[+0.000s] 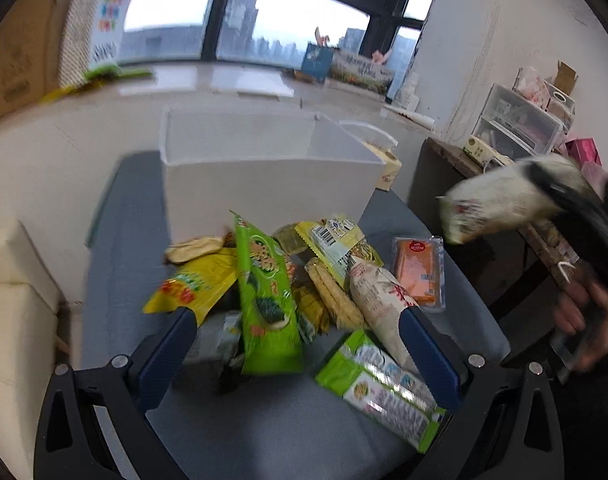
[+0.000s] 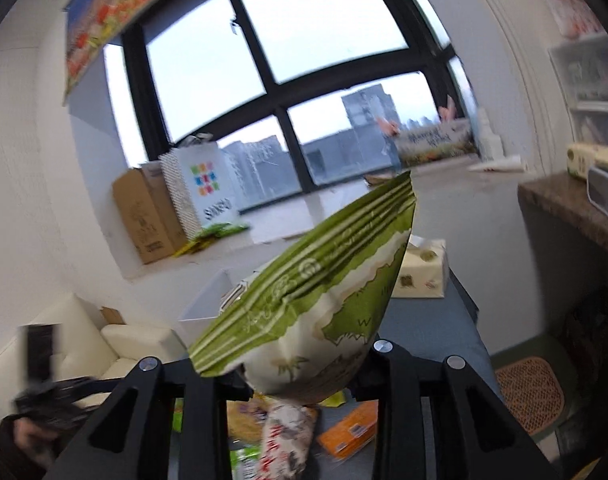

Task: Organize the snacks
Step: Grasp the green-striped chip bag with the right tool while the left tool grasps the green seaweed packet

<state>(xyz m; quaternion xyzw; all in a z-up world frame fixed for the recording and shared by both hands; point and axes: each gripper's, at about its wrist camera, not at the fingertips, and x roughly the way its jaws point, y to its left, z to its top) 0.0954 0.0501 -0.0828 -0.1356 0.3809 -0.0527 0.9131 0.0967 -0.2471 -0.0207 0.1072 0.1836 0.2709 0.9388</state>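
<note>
One bag sits clamped in my right claw, lifted above the snack pile on the bench; my left claw gapes wide over it.

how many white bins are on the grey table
1. The white bin stands at the far end of the grey table, just behind the snack pile. A tissue box sits beside it on the right. Nothing suggests a second bin, though the table's near edge is hidden.
</note>
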